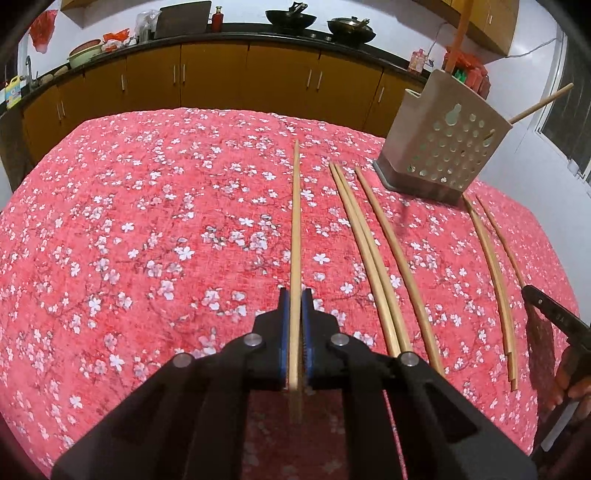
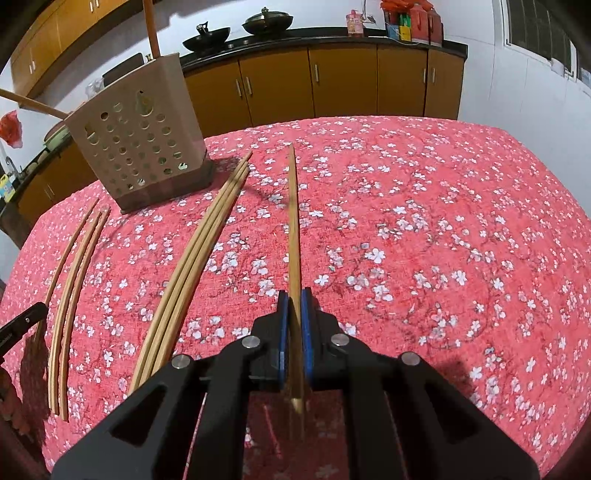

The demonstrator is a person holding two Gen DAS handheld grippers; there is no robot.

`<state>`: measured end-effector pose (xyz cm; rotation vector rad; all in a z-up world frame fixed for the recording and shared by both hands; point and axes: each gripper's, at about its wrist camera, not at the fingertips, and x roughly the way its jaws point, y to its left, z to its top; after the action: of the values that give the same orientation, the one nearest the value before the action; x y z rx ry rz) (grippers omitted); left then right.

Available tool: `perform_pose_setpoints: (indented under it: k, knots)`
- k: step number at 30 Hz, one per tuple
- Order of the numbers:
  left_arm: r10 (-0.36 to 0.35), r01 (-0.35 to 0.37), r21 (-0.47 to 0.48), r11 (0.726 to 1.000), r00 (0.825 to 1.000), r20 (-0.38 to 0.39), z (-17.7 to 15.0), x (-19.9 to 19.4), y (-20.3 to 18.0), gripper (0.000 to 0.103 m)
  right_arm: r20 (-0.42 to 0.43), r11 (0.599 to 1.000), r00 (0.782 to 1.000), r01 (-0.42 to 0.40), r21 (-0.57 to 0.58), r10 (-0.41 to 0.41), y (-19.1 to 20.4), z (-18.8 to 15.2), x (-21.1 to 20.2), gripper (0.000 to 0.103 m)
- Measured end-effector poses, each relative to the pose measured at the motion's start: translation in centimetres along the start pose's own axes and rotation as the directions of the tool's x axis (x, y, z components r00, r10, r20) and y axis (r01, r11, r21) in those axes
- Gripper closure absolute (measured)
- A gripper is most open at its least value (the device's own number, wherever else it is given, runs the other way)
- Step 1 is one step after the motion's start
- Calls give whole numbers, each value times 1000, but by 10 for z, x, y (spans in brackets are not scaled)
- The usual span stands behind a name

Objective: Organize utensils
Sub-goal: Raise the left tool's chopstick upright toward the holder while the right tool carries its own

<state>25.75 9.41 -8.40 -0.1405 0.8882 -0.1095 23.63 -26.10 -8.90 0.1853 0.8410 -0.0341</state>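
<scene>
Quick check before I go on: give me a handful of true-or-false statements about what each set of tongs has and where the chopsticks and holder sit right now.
1. The left tongs are shut on a chopstick. True.
2. The right tongs are open and empty. False: they are shut on a chopstick too.
3. The perforated utensil holder stands upright on the floral tablecloth. True.
4. The holder is empty. False: a wooden stick leans out of it, and an orange handle rises from it.
5. Loose chopsticks lie on the cloth near the holder. True.
6. The loose chopsticks lie stacked crosswise. False: they lie roughly side by side.
</scene>
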Motion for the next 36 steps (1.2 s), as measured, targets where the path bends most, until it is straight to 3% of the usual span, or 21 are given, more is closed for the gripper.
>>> perform_pose_setpoints:
  k: [15, 18, 25, 36]
  knots:
    - [52, -52, 52, 997, 999, -3, -10, -12, -9, 95, -2, 1000, 1000, -3, -6, 3, 2, -5, -7, 95]
    - [51, -49, 57, 997, 998, -25, -8, -13, -10, 95, 26, 1000, 999, -19, 3, 19, 0, -4, -18, 95]
    - [35, -35, 31, 999, 999, 11, -1, -36, -1, 95, 134, 999, 990, -36, 2, 35, -5, 8, -57, 95]
    - [31, -33, 23, 999, 998, 61, 7, -56, 0, 95, 186, 999, 982, -37, 14, 34, -7, 14, -72, 95]
